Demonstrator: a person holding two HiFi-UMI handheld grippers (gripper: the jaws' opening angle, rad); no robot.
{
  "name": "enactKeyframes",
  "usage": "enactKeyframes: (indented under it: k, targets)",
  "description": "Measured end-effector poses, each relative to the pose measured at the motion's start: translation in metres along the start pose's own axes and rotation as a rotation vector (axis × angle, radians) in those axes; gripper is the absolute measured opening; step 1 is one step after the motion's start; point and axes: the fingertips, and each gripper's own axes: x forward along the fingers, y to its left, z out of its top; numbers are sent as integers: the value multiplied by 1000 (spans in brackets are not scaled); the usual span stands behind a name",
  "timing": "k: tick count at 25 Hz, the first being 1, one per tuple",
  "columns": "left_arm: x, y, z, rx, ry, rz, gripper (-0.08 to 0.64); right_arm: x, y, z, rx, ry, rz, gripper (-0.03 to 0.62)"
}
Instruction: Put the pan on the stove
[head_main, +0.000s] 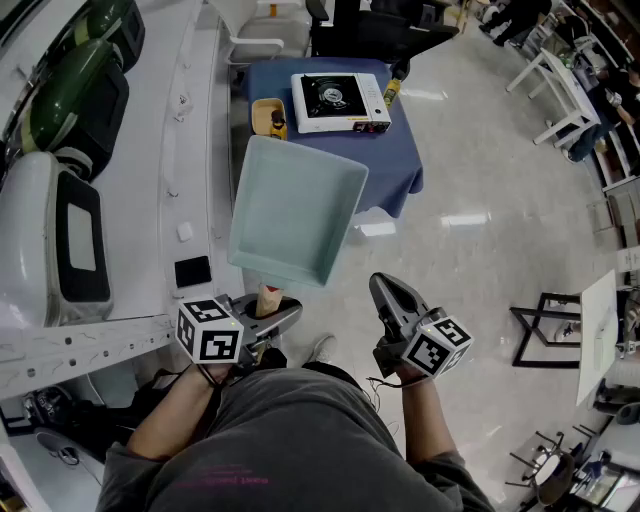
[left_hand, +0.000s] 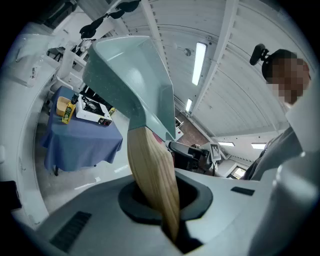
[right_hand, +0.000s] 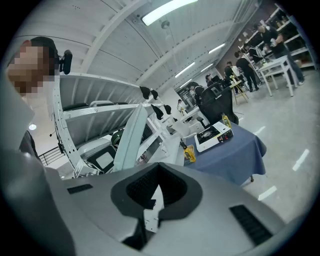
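Note:
A square pale-green pan (head_main: 295, 210) with a wooden handle (head_main: 270, 298) hangs in the air, tilted, in front of me. My left gripper (head_main: 278, 318) is shut on the handle's end, seen close up in the left gripper view as the wooden handle (left_hand: 152, 175) clamped between the jaws of the left gripper (left_hand: 170, 222). The pan (right_hand: 129, 134) appears edge-on in the right gripper view. A white portable stove (head_main: 340, 102) sits on a blue-clothed table (head_main: 395, 160) further ahead. My right gripper (head_main: 386, 288) hangs to the right of the handle, shut and holding nothing.
A yellow container (head_main: 268, 117) and a yellow bottle (head_main: 392, 90) stand beside the stove. A long white structure (head_main: 150, 200) with dark windows runs along the left. A black stand (head_main: 545, 325) is on the floor at right. People and white tables (head_main: 560, 70) are at the far right.

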Motion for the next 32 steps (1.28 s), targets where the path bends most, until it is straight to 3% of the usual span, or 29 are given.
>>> enactKeyframes:
  k: [14, 32]
  targets:
    - [9, -17, -5, 12, -14, 36, 23, -23, -5, 6, 6, -10, 28, 3]
    - [66, -63, -16, -37, -106, 76, 23, -119, -76, 17, 46, -49, 38, 3]
